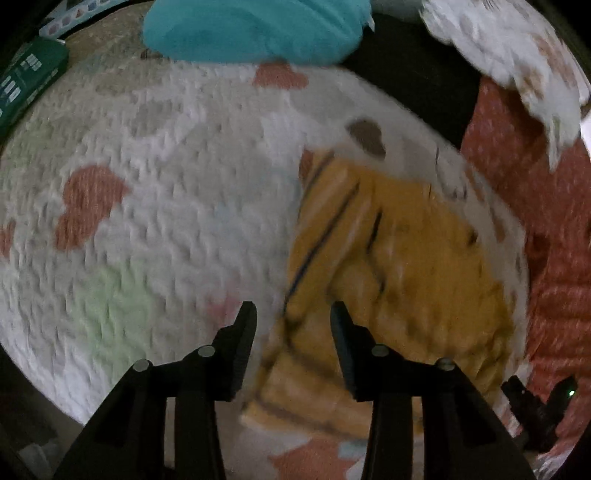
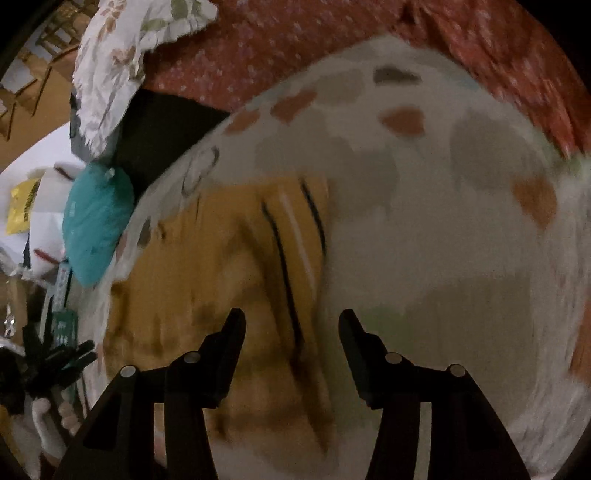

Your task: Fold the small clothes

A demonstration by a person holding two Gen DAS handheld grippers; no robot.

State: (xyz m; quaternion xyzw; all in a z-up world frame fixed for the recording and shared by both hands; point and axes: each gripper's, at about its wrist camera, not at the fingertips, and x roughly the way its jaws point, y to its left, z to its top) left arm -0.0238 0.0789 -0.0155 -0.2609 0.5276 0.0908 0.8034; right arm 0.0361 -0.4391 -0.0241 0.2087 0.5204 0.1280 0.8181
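A small mustard-yellow garment with dark stripes [image 1: 391,266] is lying rumpled on a white quilted blanket printed with rust, grey and pale green patches [image 1: 166,206], closer to the blanket's edge where a rust-red dotted cloth [image 1: 554,229] is showing. Beyond the far edge a teal bundle of fabric [image 1: 255,29] and a white floral cloth [image 1: 517,48] are sitting.

The left gripper [image 1: 291,314] is hanging over the garment's edge with its jaws apart and nothing between them; the right gripper [image 2: 291,321] is hanging over the same garment [image 2: 221,288], jaws likewise apart and empty. Both views are smeared, so the exact hem lines are hard to read.

The fold is looking not yet started. The risk from here is that the jaws, closing on this soft surface, are catching the blanket together with the garment, or pinching only one layer of the bunched cloth, so the fold is coming out skewed or the blanket is lifting too.
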